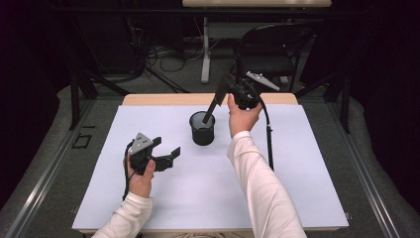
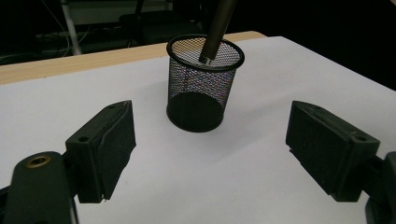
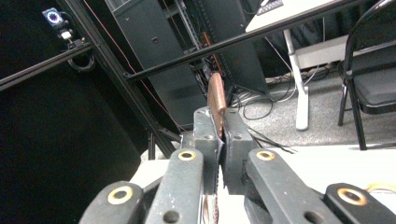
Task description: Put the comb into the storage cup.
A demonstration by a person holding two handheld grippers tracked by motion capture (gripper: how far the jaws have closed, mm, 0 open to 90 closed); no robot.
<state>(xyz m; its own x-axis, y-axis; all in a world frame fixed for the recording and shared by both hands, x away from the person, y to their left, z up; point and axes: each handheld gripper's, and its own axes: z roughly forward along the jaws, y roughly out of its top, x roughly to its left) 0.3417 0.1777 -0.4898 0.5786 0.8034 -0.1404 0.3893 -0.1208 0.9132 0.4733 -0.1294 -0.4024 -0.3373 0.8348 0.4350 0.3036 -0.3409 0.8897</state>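
A black mesh cup (image 1: 202, 129) stands upright on the white mat (image 1: 297, 188), near the far edge of the table (image 1: 163, 98) and about in the middle between its left and right sides.

The right gripper (image 1: 224, 88) is above the far edge, just right of the cup, and it tilts down toward the cup. Its jaws are closed on a brown pen (image 1: 209, 112). In the right gripper view the upper end of the pen (image 3: 216, 97) sticks out above the jaws. The lower end of the pen (image 2: 215, 29) is inside the cup's rim (image 2: 205, 50); I cannot tell if it touches the bottom.

The left gripper (image 1: 166, 156) is low over the mat, nearer the left edge and the near side, well apart from the cup. Its jaws stand wide open with nothing between them, and they point toward the cup.
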